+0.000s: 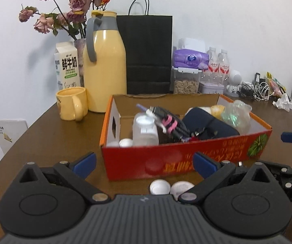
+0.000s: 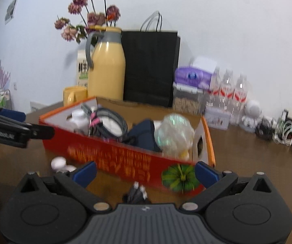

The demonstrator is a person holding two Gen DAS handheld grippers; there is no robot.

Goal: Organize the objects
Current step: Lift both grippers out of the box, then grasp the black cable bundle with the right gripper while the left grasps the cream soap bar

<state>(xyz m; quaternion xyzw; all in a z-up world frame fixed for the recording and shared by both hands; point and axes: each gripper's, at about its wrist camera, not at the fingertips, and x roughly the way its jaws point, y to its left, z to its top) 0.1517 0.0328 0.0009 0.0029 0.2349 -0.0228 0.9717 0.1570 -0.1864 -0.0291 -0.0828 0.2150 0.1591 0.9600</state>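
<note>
Two white round caps (image 1: 159, 186) lie on the brown table (image 1: 50, 142) just in front of the red cardboard box (image 1: 186, 158), between the spread fingers of the left gripper (image 1: 145, 163). The right gripper (image 2: 145, 172) is also spread wide (nothing between its pads), facing the box's near corner. Inside sit a white bottle (image 1: 145, 130), cables (image 1: 168, 124) and a navy pouch (image 1: 209, 126).

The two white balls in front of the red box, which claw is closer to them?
Left. The left claw hangs right over the white balls; the right claw sits off to their right, near the box corner.
</note>
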